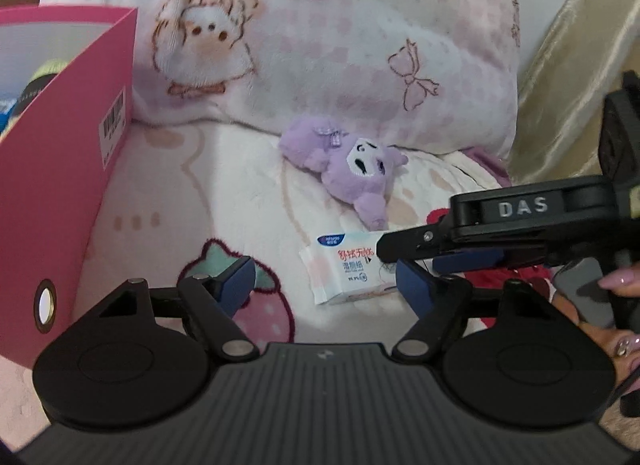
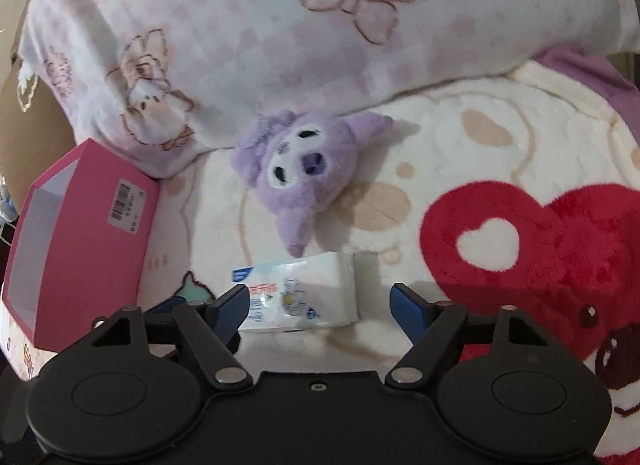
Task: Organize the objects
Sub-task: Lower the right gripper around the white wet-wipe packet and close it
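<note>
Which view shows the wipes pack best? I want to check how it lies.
The right wrist view: the wipes pack lies whole and flat between the open right gripper fingers. In the left wrist view the right gripper hides the pack's right end.

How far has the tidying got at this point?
Done: the pink box already holds some items. In hand: nothing gripped; the right gripper brackets the wipes packet, jaws open. The left gripper is open too. Left: the packet and the purple plush on the blanket.

We read "DAS" on the right gripper's [image 1: 424, 261] black body — the pink box's [image 1: 60, 185] barcode sticker and the wipes pack's [image 1: 348, 269] print stay illegible.
</note>
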The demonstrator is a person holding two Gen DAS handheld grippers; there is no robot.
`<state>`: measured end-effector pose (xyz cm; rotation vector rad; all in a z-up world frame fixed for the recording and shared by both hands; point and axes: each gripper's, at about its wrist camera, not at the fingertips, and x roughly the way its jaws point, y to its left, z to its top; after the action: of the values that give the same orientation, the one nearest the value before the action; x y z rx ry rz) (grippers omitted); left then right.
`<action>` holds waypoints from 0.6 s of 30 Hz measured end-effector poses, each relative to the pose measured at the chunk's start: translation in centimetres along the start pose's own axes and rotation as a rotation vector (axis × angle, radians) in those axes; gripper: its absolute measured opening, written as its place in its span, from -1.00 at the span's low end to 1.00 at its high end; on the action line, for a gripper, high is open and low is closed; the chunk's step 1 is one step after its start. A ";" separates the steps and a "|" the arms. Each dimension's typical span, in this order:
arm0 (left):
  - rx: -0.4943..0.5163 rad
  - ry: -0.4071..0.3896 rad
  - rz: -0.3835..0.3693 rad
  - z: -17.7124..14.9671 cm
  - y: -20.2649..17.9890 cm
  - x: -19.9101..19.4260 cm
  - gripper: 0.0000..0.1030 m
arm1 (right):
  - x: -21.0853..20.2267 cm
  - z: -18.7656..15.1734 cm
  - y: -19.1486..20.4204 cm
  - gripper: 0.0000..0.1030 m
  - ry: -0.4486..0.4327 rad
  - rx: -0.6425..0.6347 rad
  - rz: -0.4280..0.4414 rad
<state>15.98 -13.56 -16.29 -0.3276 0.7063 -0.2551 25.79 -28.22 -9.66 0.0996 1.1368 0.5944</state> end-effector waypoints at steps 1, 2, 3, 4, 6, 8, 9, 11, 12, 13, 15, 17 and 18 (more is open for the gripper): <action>-0.002 -0.004 -0.007 -0.1 -0.1 0.1 0.45 | 0.1 0.1 -0.4 0.46 0.003 0.018 0.003; -0.010 -0.006 -0.013 -0.1 -0.1 0.2 0.44 | 0.2 0.1 -0.7 0.44 0.007 0.037 0.008; -0.018 0.001 -0.022 -0.2 -0.1 0.3 0.43 | 0.3 0.2 -1.0 0.38 0.011 0.052 0.012; -0.018 0.010 -0.027 -0.2 -0.1 0.6 0.37 | 0.4 0.2 -1.2 0.29 0.010 0.064 0.015; -0.008 0.020 -0.019 -0.4 -0.3 0.9 0.29 | 0.3 0.0 -1.2 0.16 0.007 0.074 0.036; -0.006 0.017 -0.017 -0.7 -0.3 1.0 0.07 | 0.5 -0.2 -0.9 0.01 0.023 0.066 0.067; -0.009 0.014 -0.016 -0.8 -0.3 1.1 0.03 | 0.6 -0.4 -0.6 -0.06 0.023 0.059 0.060; 0.000 0.006 -0.035 -0.8 -0.3 1.0 -0.05 | 0.8 -0.6 -0.2 -0.10 0.022 0.032 0.040; 0.000 0.002 -0.043 -0.9 -0.3 1.0 -0.06 | 0.8 -0.7 -0.1 -0.11 0.023 0.024 0.038; 0.000 0.001 -0.054 -0.9 -0.3 1.0 -0.13 | 0.8 -0.7 0.0 -0.13 0.025 0.017 0.038; 0.004 0.007 -0.068 -0.9 -0.5 0.9 -0.17 | 0.8 -0.7 0.1 -0.14 0.034 -0.003 0.040; 0.017 0.019 -0.086 -1.0 -0.9 0.8 -0.16 | 0.7 -0.6 -0.1 -0.17 0.038 0.006 0.048; 0.029 0.024 -0.079 -1.1 -1.3 0.7 -0.16 | 0.7 -0.6 -0.1 -0.17 0.047 0.005 0.058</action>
<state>15.64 -15.18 -17.01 -0.3252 0.7136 -0.3441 25.50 -28.09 -10.54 0.1239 1.1842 0.6484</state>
